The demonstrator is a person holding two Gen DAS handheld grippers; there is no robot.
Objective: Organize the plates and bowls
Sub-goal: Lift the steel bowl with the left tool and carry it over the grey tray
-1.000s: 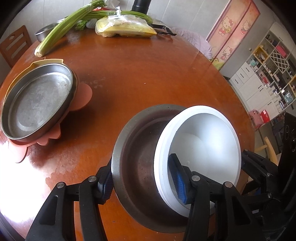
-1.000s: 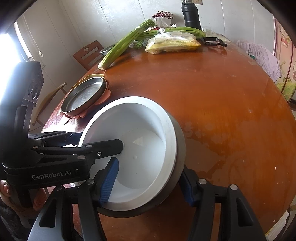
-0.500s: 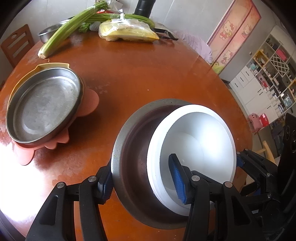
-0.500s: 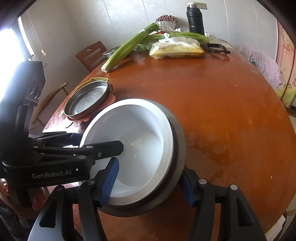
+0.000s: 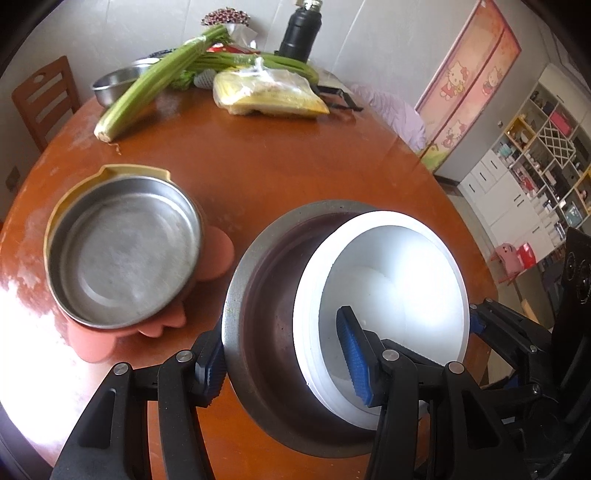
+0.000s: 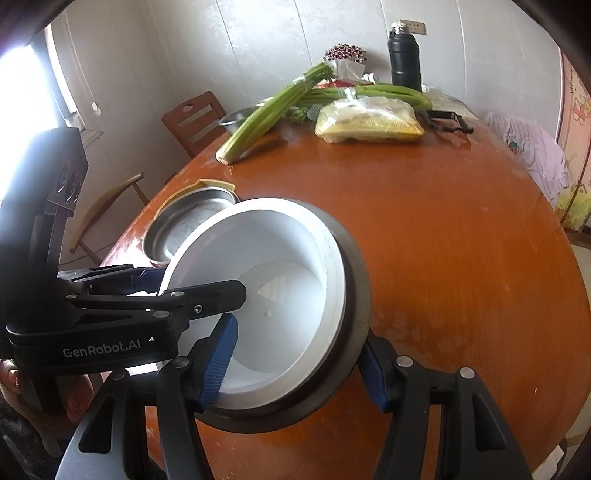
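Observation:
A white bowl (image 5: 391, 280) sits nested inside a steel bowl (image 5: 269, 280); both are held tilted above the round wooden table (image 5: 277, 173). My left gripper (image 5: 284, 362) is shut across the near rims of the two bowls, one finger outside the steel wall and one inside the white bowl. My right gripper (image 6: 299, 362) is shut the same way on the opposite rims, around the white bowl (image 6: 273, 288) and the steel bowl (image 6: 356, 273). A steel plate (image 5: 122, 251) lies stacked on a yellow plate and a pink plate (image 5: 218, 254) at the left.
Celery stalks (image 5: 155, 85), a yellow bag of food (image 5: 269, 96), a steel basin (image 5: 114, 83) and a black flask (image 5: 301, 33) stand at the table's far side. A wooden chair (image 5: 44, 99) is behind the left edge. Shelves (image 5: 546, 155) stand at the right.
Both grippers have lifted the nested bowls and carried them left, closer to the stacked plates. The white bowl has settled deeper into the steel bowl.

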